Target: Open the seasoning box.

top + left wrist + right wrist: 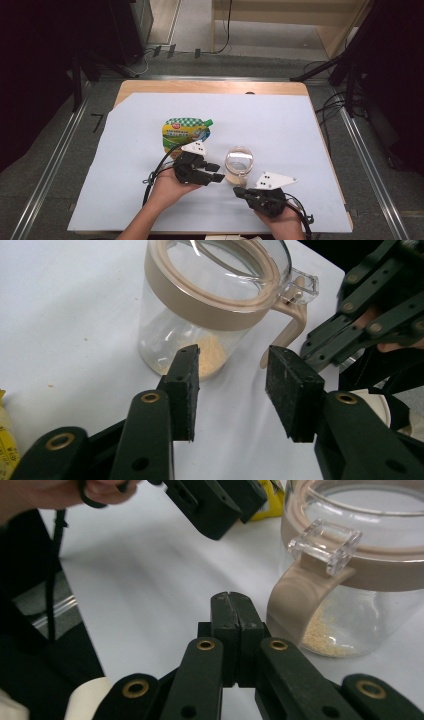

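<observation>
Left gripper view: jar (210, 305) dead ahead, just past my parted, empty left gripper (232, 390).
Right gripper (232, 611) pinched closed, empty, probably nearer, beside handle (295, 605).

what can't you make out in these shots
- Pouch print: too small in the high view; its near end is hidden behind the left gripper.
- Jar top: cut off by the left gripper view's upper edge.
- Jar's far side: cut off by the right gripper view's edge.

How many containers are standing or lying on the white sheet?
2. The clear jar with a beige collar stands near the middle, between the two grippers. The green and yellow spout pouch lies flat to its left, farther from the person. Nothing seems hidden.
</observation>
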`<state>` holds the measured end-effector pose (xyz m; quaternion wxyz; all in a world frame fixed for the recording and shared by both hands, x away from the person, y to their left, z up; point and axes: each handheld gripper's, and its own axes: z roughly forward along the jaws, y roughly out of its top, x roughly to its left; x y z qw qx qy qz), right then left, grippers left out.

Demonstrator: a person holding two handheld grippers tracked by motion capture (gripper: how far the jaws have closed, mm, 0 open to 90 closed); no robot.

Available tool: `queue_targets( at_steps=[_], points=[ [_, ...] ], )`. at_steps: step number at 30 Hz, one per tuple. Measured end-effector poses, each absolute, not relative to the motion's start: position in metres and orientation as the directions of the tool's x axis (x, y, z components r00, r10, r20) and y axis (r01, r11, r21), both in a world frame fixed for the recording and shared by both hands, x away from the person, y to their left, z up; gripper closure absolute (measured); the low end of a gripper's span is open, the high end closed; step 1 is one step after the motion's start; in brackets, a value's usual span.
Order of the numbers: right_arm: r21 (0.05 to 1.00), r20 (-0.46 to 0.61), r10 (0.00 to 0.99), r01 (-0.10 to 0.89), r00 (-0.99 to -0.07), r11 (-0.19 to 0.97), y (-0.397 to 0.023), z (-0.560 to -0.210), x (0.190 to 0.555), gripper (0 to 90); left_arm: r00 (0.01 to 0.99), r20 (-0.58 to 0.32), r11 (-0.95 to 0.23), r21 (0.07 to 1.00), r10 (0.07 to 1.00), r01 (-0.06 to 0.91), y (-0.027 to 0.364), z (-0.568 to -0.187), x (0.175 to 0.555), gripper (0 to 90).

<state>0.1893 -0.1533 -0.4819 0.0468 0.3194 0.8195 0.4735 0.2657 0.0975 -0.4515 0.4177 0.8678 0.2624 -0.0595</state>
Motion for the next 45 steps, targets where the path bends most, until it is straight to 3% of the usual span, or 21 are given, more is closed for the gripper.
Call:
queue_targets(
  at_steps=[30, 45],
  points=[
    [0.779, 0.201, 0.609, 0.502, -0.768, 0.377, -0.172, -0.488, 0.196, 90.0, 0.873, -0.272, -0.531, 0.707, 0.404, 0.466, 0.098, -0.453, 0.265, 48.5],
    [0.764, 0.235, 0.694, 0.571, -0.680, 0.301, -0.207, -0.487, 0.210, 90.0, 0.877, -0.271, -0.545, 0.700, 0.396, 0.462, 0.097, -0.454, 0.264, 49.4]
  ],
)
